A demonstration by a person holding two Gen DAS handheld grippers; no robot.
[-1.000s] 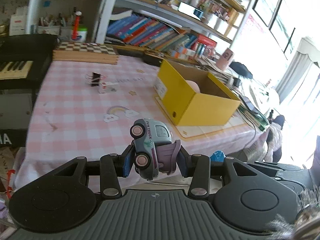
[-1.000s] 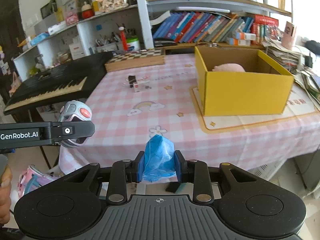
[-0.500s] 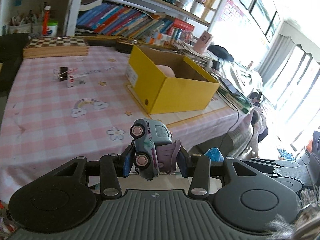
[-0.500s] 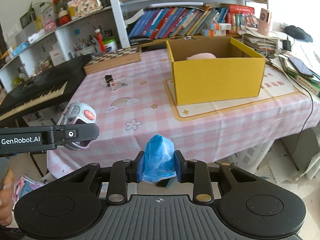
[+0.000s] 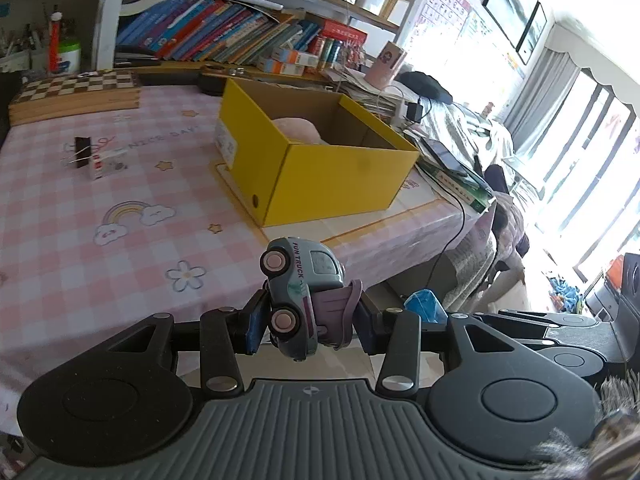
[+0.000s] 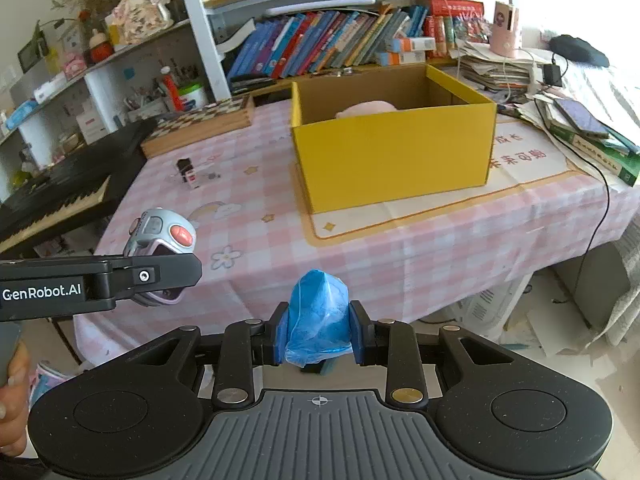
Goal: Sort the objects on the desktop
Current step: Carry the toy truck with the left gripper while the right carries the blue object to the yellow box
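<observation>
Over on the left, a black binder clip and a small white carton lie on the pink checked tablecloth, in front of a folded chessboard. Nearer, the left gripper is clamped on a toy truck, pale blue with pink wheels, tipped on its side between the pads and hanging off the table's near edge. It looks like hard, light plastic; I judge the smooth rounded body could slip or roll in the grip, so squeezing across its flat flanks, as now, seems the safest hold. Further right stands the open yellow cardboard box, with something soft and pink already inside. Rightmost, the right gripper is closed on a crumpled blue plastic bag, held short of the table. That bag seems weightless and squashy, likely to deform rather than break, so any firm pinch on its bunched middle should do.
</observation>
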